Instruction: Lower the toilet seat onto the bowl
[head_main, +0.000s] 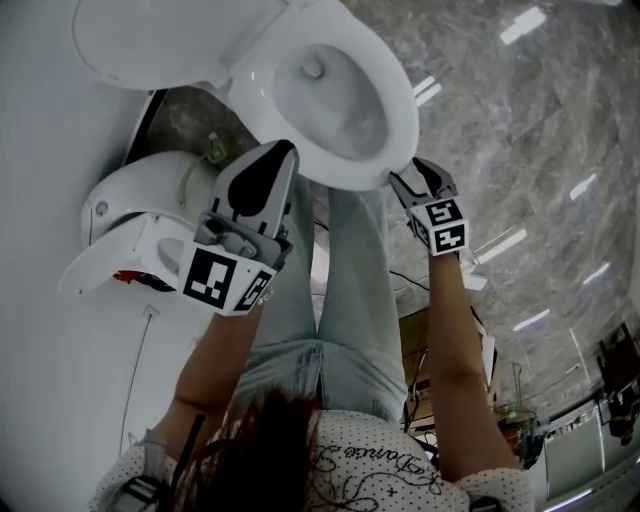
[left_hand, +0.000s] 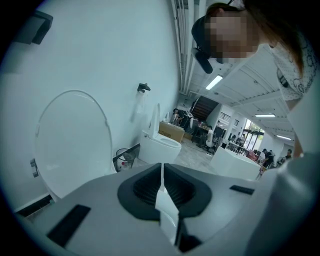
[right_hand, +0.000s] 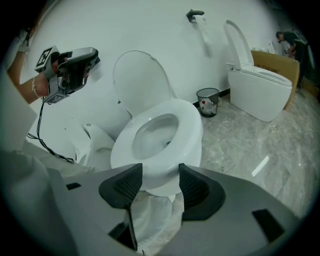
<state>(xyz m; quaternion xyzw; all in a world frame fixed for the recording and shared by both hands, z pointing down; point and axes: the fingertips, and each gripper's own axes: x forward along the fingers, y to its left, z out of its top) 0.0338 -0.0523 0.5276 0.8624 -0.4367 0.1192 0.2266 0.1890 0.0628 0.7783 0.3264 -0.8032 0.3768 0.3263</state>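
Hair (head_main: 260, 450) & a patterned shirt sit closest in the head view, w/ jeans legs running up toward the toilet bowl (right_hand: 150, 137).

Left of bowl: left gripper (head_main: 283, 155) is held up, clear of the toilet. It's clenched w/ nothing in it, the pads meeting edge to edge in the left gripper view (left_hand: 161, 167), and it's aimed at the wall by the lid (left_hand: 72, 140).

On bowl: toilet seat (right_hand: 190, 125) lies flat on the rim. It's a white, glossy oval ring. Long axis runs from the hinge end at the wall out to the front, rounded front end pointing at the person. Lid stands upright behind bowl, leaning on the wall.

Front-right of bowl: right gripper (right_hand: 160, 172) is just at the seat's front edge, tips toward the hinge end. It's released; the pads stand apart w/ nothing pressed between them, and the seat front shows in the gap just beyond.

Right of bowl, well apart: wastebasket (right_hand: 207, 101) at the wall, then a 2nd toilet (right_hand: 260, 85).
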